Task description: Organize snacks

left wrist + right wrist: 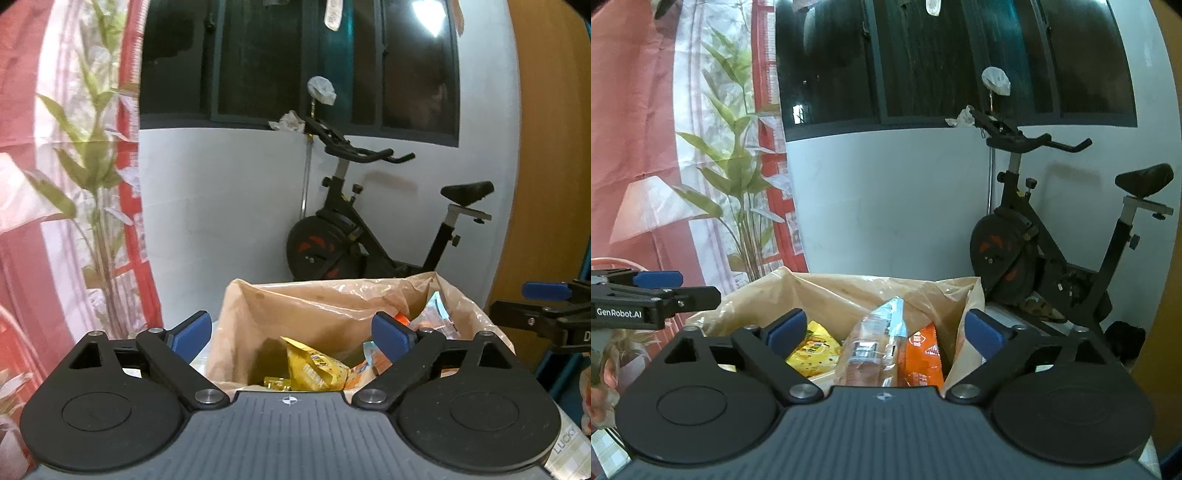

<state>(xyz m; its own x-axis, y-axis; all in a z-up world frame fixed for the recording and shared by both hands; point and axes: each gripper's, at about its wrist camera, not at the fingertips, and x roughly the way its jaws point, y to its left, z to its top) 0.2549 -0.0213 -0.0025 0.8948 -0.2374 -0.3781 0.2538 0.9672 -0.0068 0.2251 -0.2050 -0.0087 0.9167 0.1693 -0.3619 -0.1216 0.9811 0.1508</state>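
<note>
A tan plastic bag (314,306) stands open in front of both grippers; it also shows in the right wrist view (849,291). Inside lie a yellow snack packet (314,363), an orange packet (923,354) and a clear wrapped packet (875,343). My left gripper (291,334) is open and empty above the bag's near rim. My right gripper (884,330) is open and empty over the bag's right half. Each gripper shows at the edge of the other's view: the right one (546,295) and the left one (653,284).
An exercise bike (373,229) stands behind the bag against the white wall. A red curtain with a leaf print (74,184) hangs at the left. A wooden panel (546,147) is at the right. A checked tablecloth (569,454) lies under the bag.
</note>
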